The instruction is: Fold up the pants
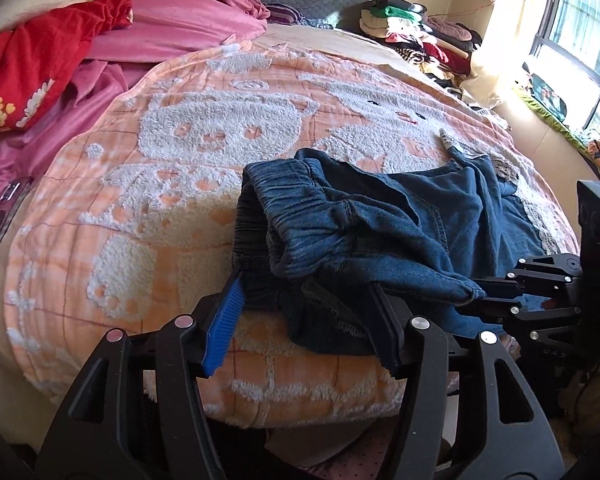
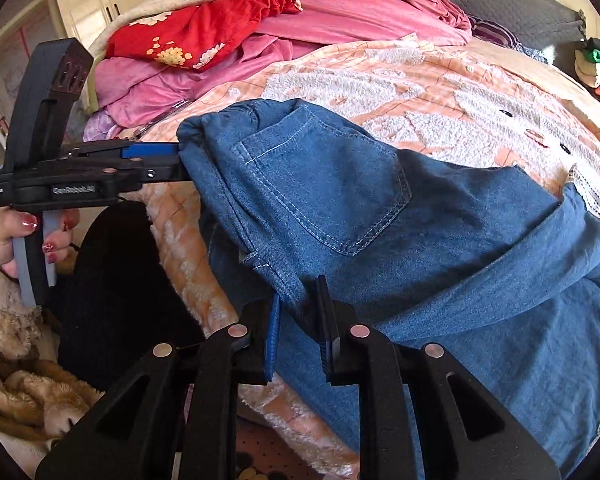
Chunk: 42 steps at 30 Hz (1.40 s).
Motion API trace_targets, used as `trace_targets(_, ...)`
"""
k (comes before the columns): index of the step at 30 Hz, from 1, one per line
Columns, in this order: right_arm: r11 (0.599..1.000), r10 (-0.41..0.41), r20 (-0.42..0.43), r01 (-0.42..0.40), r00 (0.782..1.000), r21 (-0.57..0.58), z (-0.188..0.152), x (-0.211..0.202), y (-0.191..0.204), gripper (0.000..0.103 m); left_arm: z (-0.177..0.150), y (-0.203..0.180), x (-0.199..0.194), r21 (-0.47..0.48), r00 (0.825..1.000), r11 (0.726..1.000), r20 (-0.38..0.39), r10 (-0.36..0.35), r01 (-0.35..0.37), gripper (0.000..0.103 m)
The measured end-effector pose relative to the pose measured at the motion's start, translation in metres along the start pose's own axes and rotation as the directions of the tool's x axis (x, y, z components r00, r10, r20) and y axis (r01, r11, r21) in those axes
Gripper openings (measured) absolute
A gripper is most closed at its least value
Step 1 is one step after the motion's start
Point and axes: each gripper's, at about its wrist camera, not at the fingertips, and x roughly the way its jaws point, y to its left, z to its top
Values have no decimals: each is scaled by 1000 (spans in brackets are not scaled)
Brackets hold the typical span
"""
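Note:
Blue denim pants (image 1: 380, 216) with an elastic waistband lie bunched on the orange-and-white blanket (image 1: 180, 184) at the bed's near edge. In the right wrist view the pants (image 2: 380, 220) show a back pocket and lace-trimmed hems at the right. My left gripper (image 1: 306, 280) is open wide, its jaws on either side of the waistband end; it also shows in the right wrist view (image 2: 168, 160) touching the waistband. My right gripper (image 2: 298, 292) is shut on a fold of the pants near the seat; it shows in the left wrist view (image 1: 480, 296) at the cloth's right corner.
Pink bedding (image 1: 172, 20) and a red flowered quilt (image 1: 40, 60) are piled at the bed's far left. Folded clothes (image 1: 412, 36) are stacked at the far right by a window (image 1: 580, 40). A phone (image 1: 0, 220) lies at the left edge.

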Motion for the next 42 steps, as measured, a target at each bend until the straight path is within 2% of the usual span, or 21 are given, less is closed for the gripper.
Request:
trace_targets(3, 1000, 30, 10, -30, 1000, 7, -2, -2, 6, 16, -2, 5, -11, -11, 1000, 1000, 6, 28, -28, 51)
trace_targets(7, 1000, 22, -8, -22, 1000, 6, -5, 7, 9, 16, 4, 12, -24, -45, 999, 998, 29, 44, -42, 51)
trace_targets(11, 998, 52, -12, -51, 999, 21, -8, 11, 16, 16, 12, -5, -27, -16, 998, 1000, 58, -8, 9, 51)
trace_targets(15, 999, 42, -15, -42, 999, 3, -8, 15, 23, 16, 17, -26, -6, 7, 999, 999, 30, -35, 35, 51)
trace_targets(17, 999, 44, -24, -44, 999, 7, -10, 19, 24, 19, 18, -33, 6, 12, 999, 999, 18, -50, 50, 51)
trace_targets(21, 997, 61, -17, -60, 998, 42, -14, 17, 19, 20, 12, -41, 34, 83, 999, 996, -40, 37, -34, 51)
trace_targets(24, 992, 88, 20, -89, 996, 92, -14, 1, 12, 26, 3, -38, 45, 101, 996, 993, -60, 59, -52, 51)
trace_targets(25, 990, 88, 40, -92, 995, 106, -15, -6, 10, 31, 0, -39, 46, 119, 996, 991, -56, 69, -62, 51)
trace_targets(28, 987, 40, 98, -55, 994, 152, -16, -27, 0, 41, -4, -39, 45, 138, 996, 988, -45, 77, -71, 51)
trace_targets(31, 987, -39, 108, 22, 993, 161, -14, -34, -7, 41, -6, -37, 44, 135, 997, 989, -40, 71, -65, 51)
trace_targets(35, 984, -68, 82, 53, 994, 168, -12, -23, -13, 41, -8, -41, 45, 149, 996, 986, -32, 81, -75, 51)
trace_targets(39, 977, -111, -14, 111, 994, 180, -17, 3, -20, 44, -9, -41, 45, 148, 997, 986, -29, 78, -73, 51)
trace_targets(42, 976, -103, 1, 101, 995, 195, -20, 5, -20, 48, -9, -41, 44, 138, 997, 988, -20, 69, -66, 51)
